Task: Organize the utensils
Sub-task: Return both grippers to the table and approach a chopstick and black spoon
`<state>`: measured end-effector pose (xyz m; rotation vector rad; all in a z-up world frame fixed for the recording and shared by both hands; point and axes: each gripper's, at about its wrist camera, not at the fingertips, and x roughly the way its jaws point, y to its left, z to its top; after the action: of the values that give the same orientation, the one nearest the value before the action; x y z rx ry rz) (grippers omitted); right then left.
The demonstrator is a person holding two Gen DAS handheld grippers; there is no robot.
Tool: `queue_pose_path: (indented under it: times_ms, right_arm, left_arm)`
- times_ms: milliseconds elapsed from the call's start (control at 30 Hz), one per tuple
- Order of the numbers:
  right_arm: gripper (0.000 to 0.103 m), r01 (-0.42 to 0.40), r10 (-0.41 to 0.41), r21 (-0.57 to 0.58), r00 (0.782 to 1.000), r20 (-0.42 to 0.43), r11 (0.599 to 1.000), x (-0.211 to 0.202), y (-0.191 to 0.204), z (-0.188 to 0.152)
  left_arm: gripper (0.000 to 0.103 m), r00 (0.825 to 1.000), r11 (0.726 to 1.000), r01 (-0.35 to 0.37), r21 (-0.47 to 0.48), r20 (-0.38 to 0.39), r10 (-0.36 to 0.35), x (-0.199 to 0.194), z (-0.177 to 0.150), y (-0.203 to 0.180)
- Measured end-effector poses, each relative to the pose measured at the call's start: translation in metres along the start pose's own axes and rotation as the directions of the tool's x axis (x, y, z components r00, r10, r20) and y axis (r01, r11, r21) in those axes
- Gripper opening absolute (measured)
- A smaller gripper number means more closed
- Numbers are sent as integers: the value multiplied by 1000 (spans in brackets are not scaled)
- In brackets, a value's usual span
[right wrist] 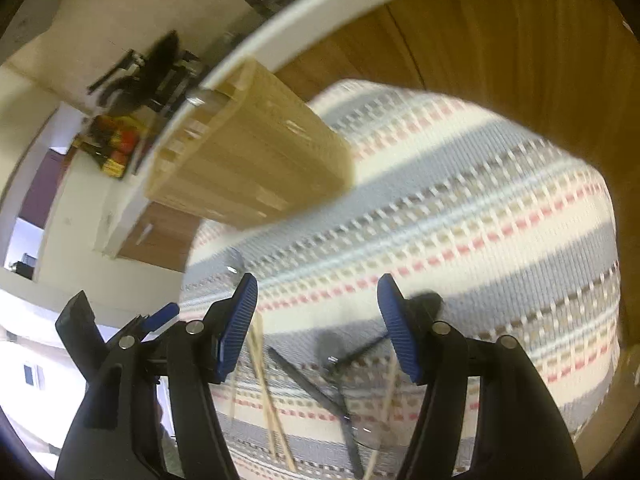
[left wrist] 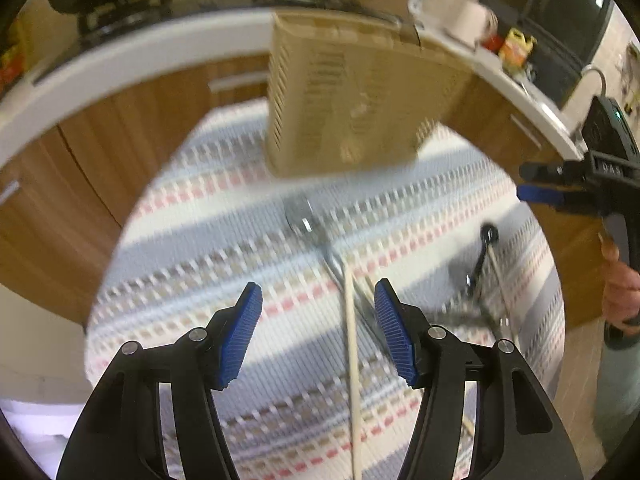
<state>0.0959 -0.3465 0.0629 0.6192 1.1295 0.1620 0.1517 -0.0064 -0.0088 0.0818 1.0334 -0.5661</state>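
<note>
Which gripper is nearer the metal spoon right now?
Left. The left gripper hangs open just short of the metal spoon; the right gripper is off to its right side.

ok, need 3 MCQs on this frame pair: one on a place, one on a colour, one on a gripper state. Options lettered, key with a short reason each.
1. Where does the beige slotted utensil holder stand?
A. on the striped mat
B. on the kitchen counter
C. inside a drawer

2. What colour are the gripper finger pads?
A. red
B. blue
C. white

3. What state is the left gripper in?
A. shut on a spoon
B. shut on a chopstick
C. open, holding nothing

Key:
1 A: its base sits on the striped mat, in front of the wooden cabinets.
2 B: ribbed blue pads show on both grippers.
3 C: its jaws stand wide apart; the wooden chopstick lies on the mat between them, ungripped. The right gripper is open too.
</note>
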Motion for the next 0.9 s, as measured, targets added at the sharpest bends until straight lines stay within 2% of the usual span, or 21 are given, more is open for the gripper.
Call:
queue_pose_path:
  times_ms: [67,267,400,467,600,700,867,900]
  right_arm:
    - [59,25,-25,5,999,-26,1000,7,-5,-9]
    - [59,123,-121,10,987,-108,992,32,-14,-29]
    - [57,154,-148,40,980,-131,987,44,-22,-34]
    - [54,168,-162,39,978,-132,985,49,-21,-32]
    - [52,240,-241,-19,964,-115,971,62,-6,-24]
    - [46,287,-295,-81,949,-112,954,70,5,-18]
    - [43,351,-370,-165,924,-99,922,85,25,-12]
    - [42,352,-372,-173,923,-101,920,87,27,-10]
  left_arm:
    - [56,999,1000,18,12,-30,-18,9,-5,-4]
    - [45,995,999,-6,51,-97,11,32,-14,-17]
    - [36,990,995,-47,86,-125,58,42,-17,-24]
    - [35,987,993,-62,103,-139,76,48,-20,-27]
    - [35,983,982,-118,145,-122,136,51,-22,-37]
    - [34,979,975,-154,158,-108,172,54,-23,-45]
    - [26,978,977,-168,132,-104,183,58,-18,-48]
    - [18,976,976,-178,127,-101,192,59,-16,-47]
